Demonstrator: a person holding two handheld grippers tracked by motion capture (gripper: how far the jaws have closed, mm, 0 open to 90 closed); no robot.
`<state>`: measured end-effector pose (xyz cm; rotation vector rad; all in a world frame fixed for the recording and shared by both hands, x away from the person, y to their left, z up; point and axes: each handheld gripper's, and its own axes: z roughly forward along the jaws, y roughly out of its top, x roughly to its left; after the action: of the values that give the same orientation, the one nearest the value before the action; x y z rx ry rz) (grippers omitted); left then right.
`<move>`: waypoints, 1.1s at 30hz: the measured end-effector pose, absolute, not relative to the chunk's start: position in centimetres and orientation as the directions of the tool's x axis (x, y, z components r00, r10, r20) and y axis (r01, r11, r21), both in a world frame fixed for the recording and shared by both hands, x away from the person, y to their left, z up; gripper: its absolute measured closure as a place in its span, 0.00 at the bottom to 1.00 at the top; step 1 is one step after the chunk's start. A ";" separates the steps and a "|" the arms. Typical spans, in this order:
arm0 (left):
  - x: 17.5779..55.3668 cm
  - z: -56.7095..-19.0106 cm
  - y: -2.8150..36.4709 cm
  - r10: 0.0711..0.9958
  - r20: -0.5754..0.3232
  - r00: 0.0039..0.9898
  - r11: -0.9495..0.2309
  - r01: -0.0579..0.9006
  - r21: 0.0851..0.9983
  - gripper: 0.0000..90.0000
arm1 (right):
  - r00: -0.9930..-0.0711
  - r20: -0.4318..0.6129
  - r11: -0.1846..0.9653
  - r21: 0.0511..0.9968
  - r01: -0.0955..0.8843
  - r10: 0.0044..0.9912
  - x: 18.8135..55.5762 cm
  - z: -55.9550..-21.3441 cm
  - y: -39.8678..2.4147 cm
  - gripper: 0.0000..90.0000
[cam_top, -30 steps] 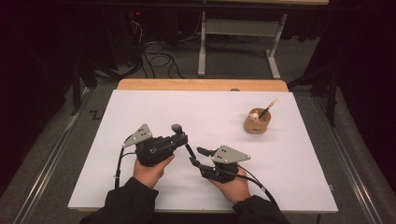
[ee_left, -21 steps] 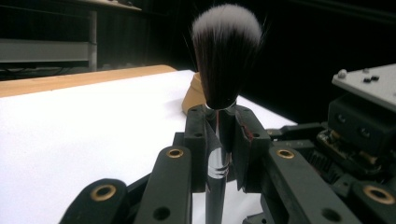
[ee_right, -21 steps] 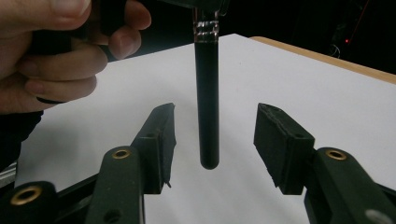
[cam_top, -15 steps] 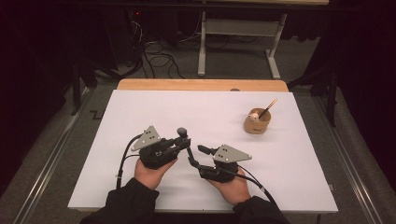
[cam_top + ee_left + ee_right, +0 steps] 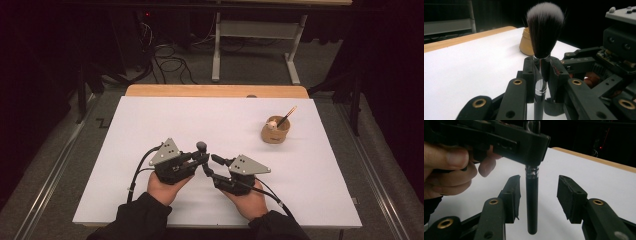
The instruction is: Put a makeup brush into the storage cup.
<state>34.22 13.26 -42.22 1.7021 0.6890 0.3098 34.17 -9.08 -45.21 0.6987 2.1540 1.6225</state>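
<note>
My left gripper [image 5: 202, 159] is shut on a makeup brush [image 5: 201, 146] and holds it upright above the white table [image 5: 150, 120]. In the left gripper view the dark, white-tipped bristles [image 5: 545, 27] rise above the jaws of my left gripper [image 5: 541, 67]. My right gripper [image 5: 211, 165] faces it from the right. In the right gripper view the brush's black handle [image 5: 532, 205] hangs between the two pads [image 5: 571, 197] of my right gripper [image 5: 540, 195] without touching either. Those jaws have just been closing.
A small wooden cup [image 5: 276, 132] with a thin stick [image 5: 287, 116] in it stands at the far right of the table. The same cup [image 5: 526, 45] shows behind the bristles. A wooden edge [image 5: 215, 91] runs along the table's far side.
My left gripper with the brush has shifted slightly right and nearer, close to the right gripper. The right hand has stayed put.
</note>
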 end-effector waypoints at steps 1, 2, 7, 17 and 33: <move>34.2 -42.2 13.2 0.593 -0.157 0.789 -0.114 0.275 0.955 0.87 | -0.814 0.015 0.216 0.961 0.172 0.581 34.1 -45.2 -9.1 0.62; 34.2 -42.3 13.1 0.593 -0.156 0.790 -0.116 0.275 0.954 0.87 | -0.816 0.019 0.212 0.962 0.173 0.578 34.1 -45.1 -9.1 0.63; 34.0 -42.3 12.8 0.588 -0.150 0.795 -0.123 0.272 0.954 0.87 | -0.818 0.025 0.206 0.963 0.174 0.575 33.9 -45.0 -9.1 0.70; 33.9 -42.4 12.6 0.586 -0.146 0.797 -0.128 0.269 0.955 0.87 | -0.822 0.027 0.212 0.961 0.178 0.569 33.8 -45.1 -9.0 0.82; 34.0 -42.5 12.6 0.585 -0.153 0.797 -0.119 0.271 0.955 0.86 | -0.823 0.017 0.215 0.962 0.168 0.568 33.7 -45.0 -9.0 0.89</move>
<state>33.97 12.58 -42.46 1.7096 0.6744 0.3051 33.68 -9.01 -45.04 0.6872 2.1556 1.6381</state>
